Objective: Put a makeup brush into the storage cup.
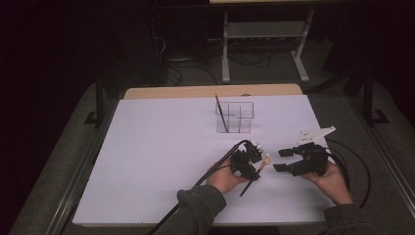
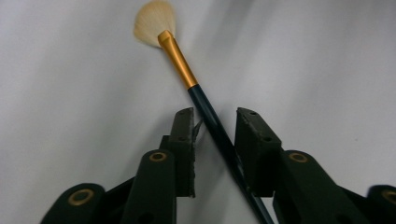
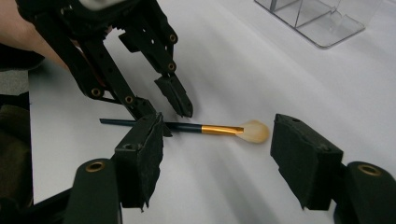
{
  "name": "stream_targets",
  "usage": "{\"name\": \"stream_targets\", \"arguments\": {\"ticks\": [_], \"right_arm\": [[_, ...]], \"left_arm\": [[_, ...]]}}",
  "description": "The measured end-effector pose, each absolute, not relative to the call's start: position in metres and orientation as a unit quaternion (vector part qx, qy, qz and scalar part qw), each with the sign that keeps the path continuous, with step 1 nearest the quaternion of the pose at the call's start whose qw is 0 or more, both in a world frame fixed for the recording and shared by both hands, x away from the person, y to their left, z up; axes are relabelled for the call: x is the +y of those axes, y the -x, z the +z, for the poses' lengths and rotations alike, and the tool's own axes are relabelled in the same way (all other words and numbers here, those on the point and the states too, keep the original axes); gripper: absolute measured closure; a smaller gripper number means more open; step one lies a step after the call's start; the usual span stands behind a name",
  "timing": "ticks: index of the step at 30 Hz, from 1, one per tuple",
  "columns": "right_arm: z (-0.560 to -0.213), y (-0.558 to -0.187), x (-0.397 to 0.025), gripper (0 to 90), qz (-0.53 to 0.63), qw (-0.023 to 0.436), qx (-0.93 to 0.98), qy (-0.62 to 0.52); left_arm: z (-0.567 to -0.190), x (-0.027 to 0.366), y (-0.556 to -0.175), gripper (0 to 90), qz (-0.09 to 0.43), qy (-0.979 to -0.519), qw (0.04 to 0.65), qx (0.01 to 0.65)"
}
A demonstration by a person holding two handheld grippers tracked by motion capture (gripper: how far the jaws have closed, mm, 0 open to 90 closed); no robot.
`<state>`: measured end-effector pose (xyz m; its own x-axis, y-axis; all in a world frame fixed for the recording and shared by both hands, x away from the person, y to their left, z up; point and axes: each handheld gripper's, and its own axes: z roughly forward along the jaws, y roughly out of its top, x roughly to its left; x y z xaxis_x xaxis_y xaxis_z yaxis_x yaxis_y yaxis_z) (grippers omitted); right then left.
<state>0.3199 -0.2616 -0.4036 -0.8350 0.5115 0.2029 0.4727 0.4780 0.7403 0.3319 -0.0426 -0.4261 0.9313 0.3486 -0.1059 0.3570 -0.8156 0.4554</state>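
Gold-ferruled fan brush [image 2: 187, 79] lying flat on the white bench [image 1: 161, 147], near its front edge, well apart from the clear holder [image 1: 235, 117] farther back. 1 dark brush [image 1: 221, 113] already standing tilted in the holder's left compartment. Left gripper [image 2: 214, 122] lowered over the handle, fingers [image 2: 184, 140] part open on either side, not yet clamped. Right gripper [image 3: 215, 154] held just beside the bristle end, fingers [image 3: 303, 158] wide apart, nothing held. Judged about halfway: 1 brush stowed, the 2nd yet to be pinched, lifted, carried back and dropped upright into the holder.
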Motion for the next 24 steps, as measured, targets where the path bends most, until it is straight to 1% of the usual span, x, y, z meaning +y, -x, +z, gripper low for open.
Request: {"name": "stream_targets", "arguments": {"ticks": [3,5,8,13,24], "right_arm": [[-0.403,-0.320,-0.262,33.4,0.424,0.026,0.859,-0.286],[-0.403,-0.320,-0.262,33.4,0.425,0.028,0.859,-0.285],[-0.403,-0.320,-0.262,33.4,0.425,0.028,0.859,-0.285],[-0.403,-0.320,-0.262,33.5,0.425,0.028,0.859,-0.284],[-0.403,-0.319,-0.260,33.4,0.423,0.026,0.861,-0.281]], "left_arm": [[-0.426,-0.045,-0.331,73.1,0.009,-0.956,0.230,0.180],[-0.425,-0.049,-0.327,79.1,0.029,-0.960,0.218,0.174],[-0.423,-0.052,-0.326,82.4,0.041,-0.967,0.199,0.156],[-0.424,-0.052,-0.329,83.3,0.024,-0.965,0.206,0.163],[-0.417,-0.042,-0.332,83.5,0.005,-0.964,0.215,0.154]]}}
